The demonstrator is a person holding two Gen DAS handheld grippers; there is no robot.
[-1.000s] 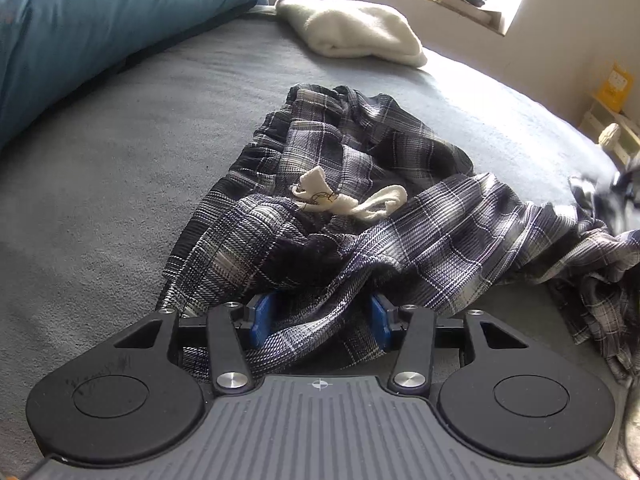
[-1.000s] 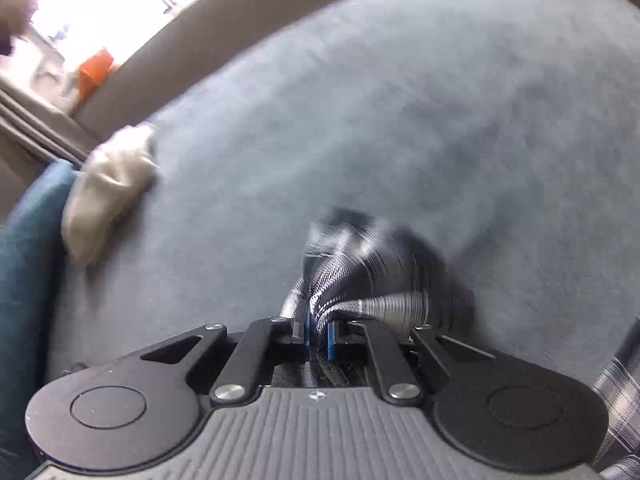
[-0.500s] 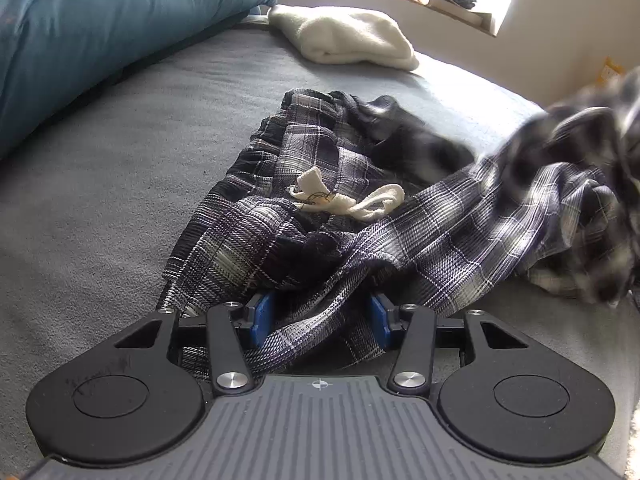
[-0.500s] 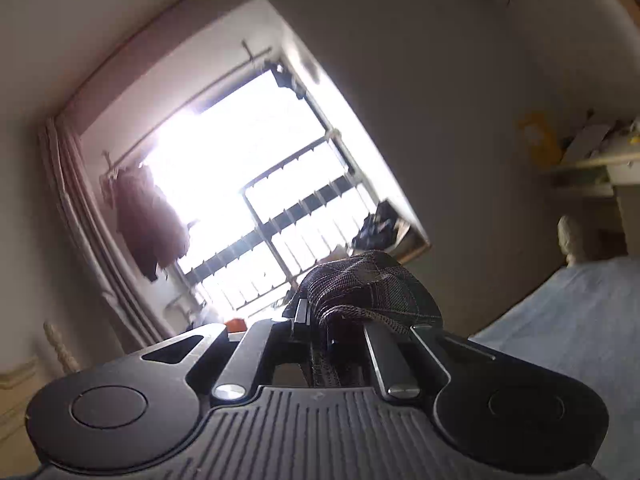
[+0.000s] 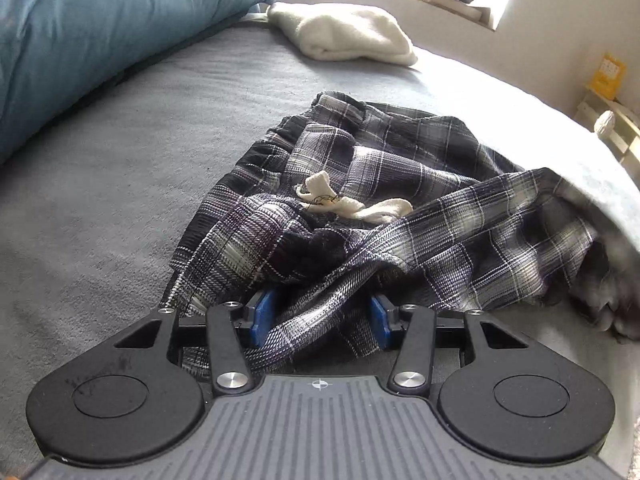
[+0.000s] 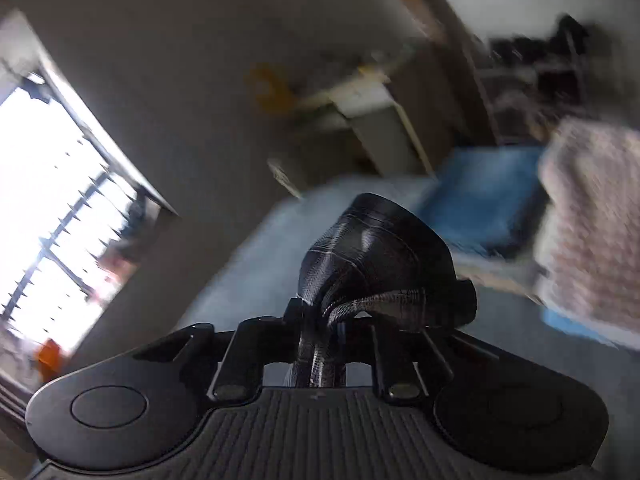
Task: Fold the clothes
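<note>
— Start with the big things. What is on the bed?

— A grey cover, and on it the plaid trousers, rumpled in a heap. Beyond the trousers, toward the window, lies a folded cream towel; to their left a teal pillow.

— Which way do the trousers run?

— Their length runs away from the left claw toward the towel, waistband at the far end, with one leg trailing off to the right of the heap. A white drawstring lies knotted on top, about the middle.

— And the claws?

— The left claw sits at the near hem, its blue pads apart with cloth lying loose between them, not pinched. It is the nearer one to the heap. The right claw is pressed together on a dark bunch of the same plaid cloth, lifted and pointing at the room's far wall, its view blurred.

— Any containers?

— None that I can make out.

— So what next?

— I judge the left must close on that hem before the leg can be drawn straight.
</note>
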